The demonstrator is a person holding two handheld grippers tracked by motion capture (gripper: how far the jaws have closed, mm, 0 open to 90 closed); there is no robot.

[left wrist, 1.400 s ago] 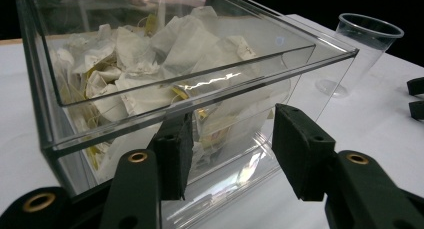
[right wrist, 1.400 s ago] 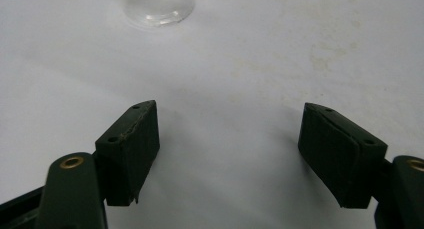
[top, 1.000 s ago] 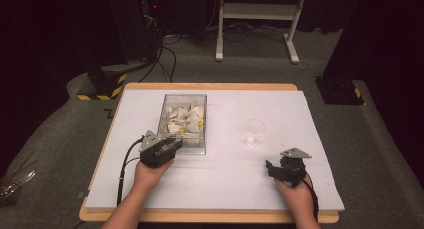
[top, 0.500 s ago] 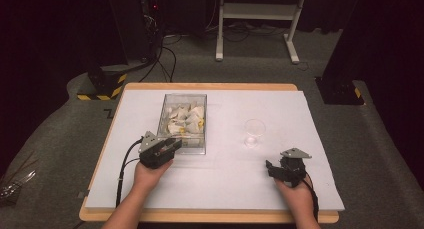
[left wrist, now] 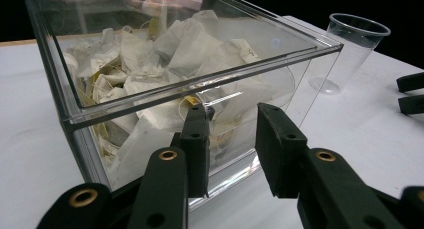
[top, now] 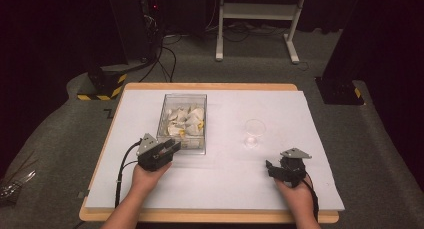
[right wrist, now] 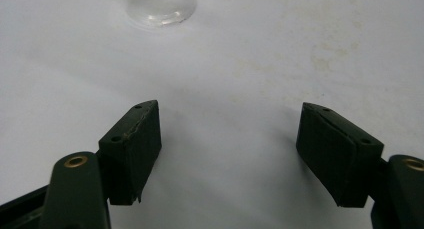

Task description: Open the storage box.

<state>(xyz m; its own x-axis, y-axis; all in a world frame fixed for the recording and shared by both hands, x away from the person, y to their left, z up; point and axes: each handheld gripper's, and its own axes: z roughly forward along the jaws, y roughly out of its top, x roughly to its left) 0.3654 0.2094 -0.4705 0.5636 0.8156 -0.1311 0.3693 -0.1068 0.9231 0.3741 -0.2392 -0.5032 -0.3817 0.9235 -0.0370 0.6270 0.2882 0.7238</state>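
The clear plastic box (left wrist: 200, 89) sits on the white tabletop (top: 225, 189), left of centre, with a loose heap of tea bags (top: 186, 121) inside. The left tool (top: 167, 150) rests just in front of the box's near wall; its jaws have just been closing and now stand narrowed but apart, with nothing between them (the near wall lies just beyond their tips in the left gripper view). The right tool (top: 270, 168) rests on the tabletop well to the right, jaws spread wide and empty, near the clear plastic cup (top: 254, 131).

The tea bags look light, soft and crushable, with thin paper that likely tears if pinched hard and strings that may tangle and drag neighbours along. A gentle pinch on one bag's upper corner or tag, reached from above through the open top, seems the safest hold. The box itself looks rigid and smooth, probably slippery.
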